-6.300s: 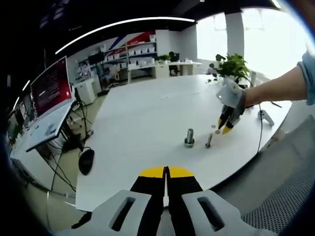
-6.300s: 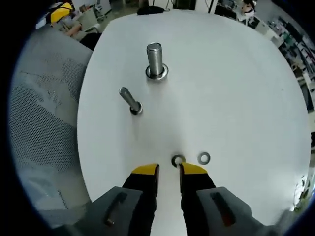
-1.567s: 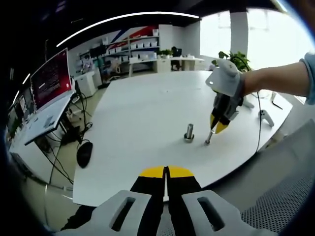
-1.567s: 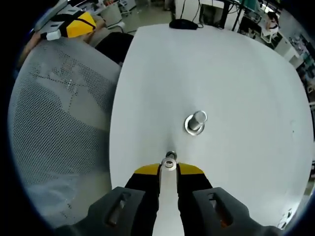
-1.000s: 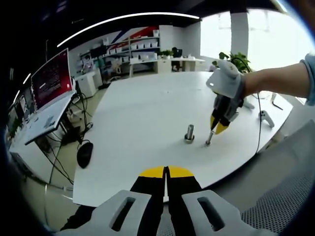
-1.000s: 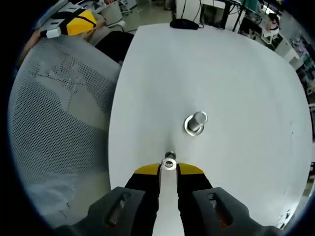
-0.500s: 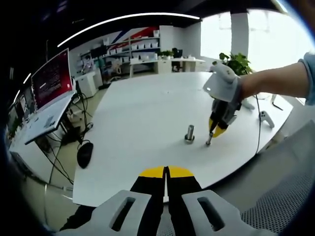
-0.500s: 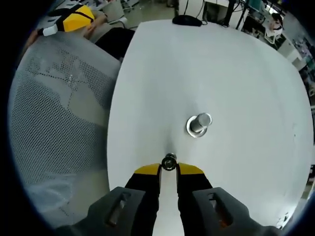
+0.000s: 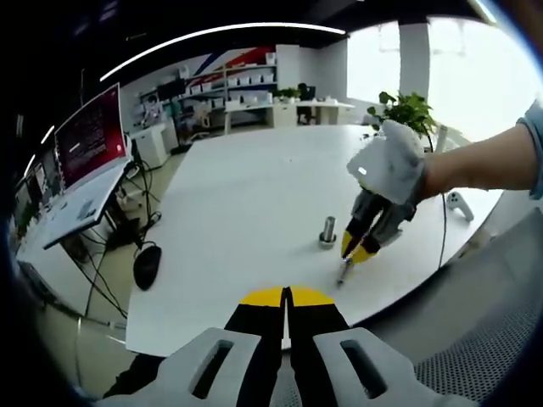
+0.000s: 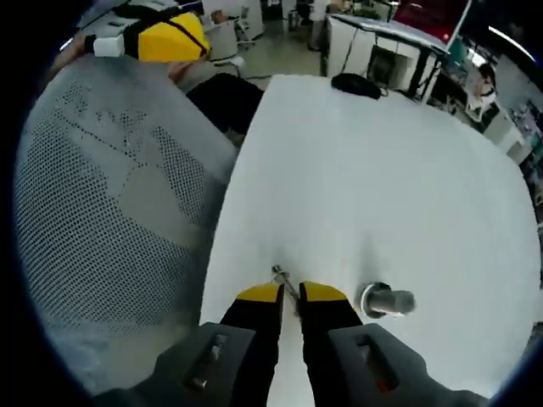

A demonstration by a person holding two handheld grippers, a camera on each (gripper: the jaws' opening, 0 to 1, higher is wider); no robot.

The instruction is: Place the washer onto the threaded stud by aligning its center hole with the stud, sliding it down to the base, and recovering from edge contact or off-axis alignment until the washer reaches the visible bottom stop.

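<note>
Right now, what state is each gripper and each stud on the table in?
Left gripper: shut, empty, off the table edge.
Right gripper: shut on thin stud.
Thin stud: tilted in the jaws, washer not discernible.
Thick stud: upright on white table, washer at base.

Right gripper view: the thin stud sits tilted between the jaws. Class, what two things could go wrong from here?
1. The right gripper pinches the thin stud near one end and off upright, so it may slip out or topple when set down.
2. In the left gripper view the stud hangs close to the table edge, so a drop could send it to the floor.
</note>
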